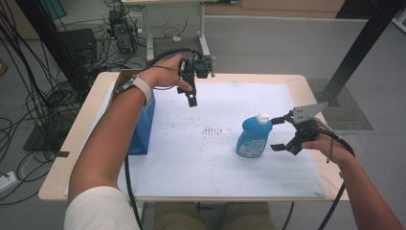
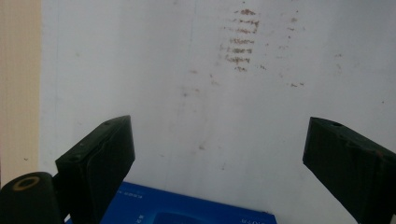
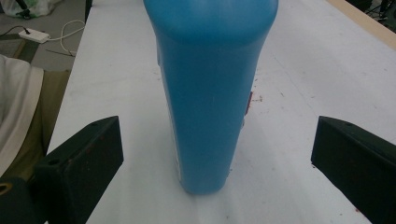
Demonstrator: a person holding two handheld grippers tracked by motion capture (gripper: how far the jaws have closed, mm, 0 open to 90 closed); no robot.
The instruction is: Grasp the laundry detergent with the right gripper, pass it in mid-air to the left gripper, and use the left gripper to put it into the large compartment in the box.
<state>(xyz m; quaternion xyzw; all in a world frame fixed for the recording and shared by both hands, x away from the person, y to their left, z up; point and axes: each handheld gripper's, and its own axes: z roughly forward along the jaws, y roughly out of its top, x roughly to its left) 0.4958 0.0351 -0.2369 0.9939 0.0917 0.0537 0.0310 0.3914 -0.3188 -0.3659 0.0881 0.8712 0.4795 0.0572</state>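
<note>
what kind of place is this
Probably a lab or workshop set up for recording: loose cables trail over the floor, electronics boxes sit behind the table, and black frame posts stand around it.

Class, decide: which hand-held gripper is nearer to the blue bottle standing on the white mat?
Right. The right hand-held gripper sits open just beside the blue bottle, jaws either side of it without touching. The left hand-held gripper is raised across the mat, near the blue box.

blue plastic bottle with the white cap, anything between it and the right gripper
Nothing visible. The right gripper is open just beside the upright blue plastic bottle with the white cap, and in the right gripper view the bottle stands between the two jaws with only bare white table mat around it.
</note>
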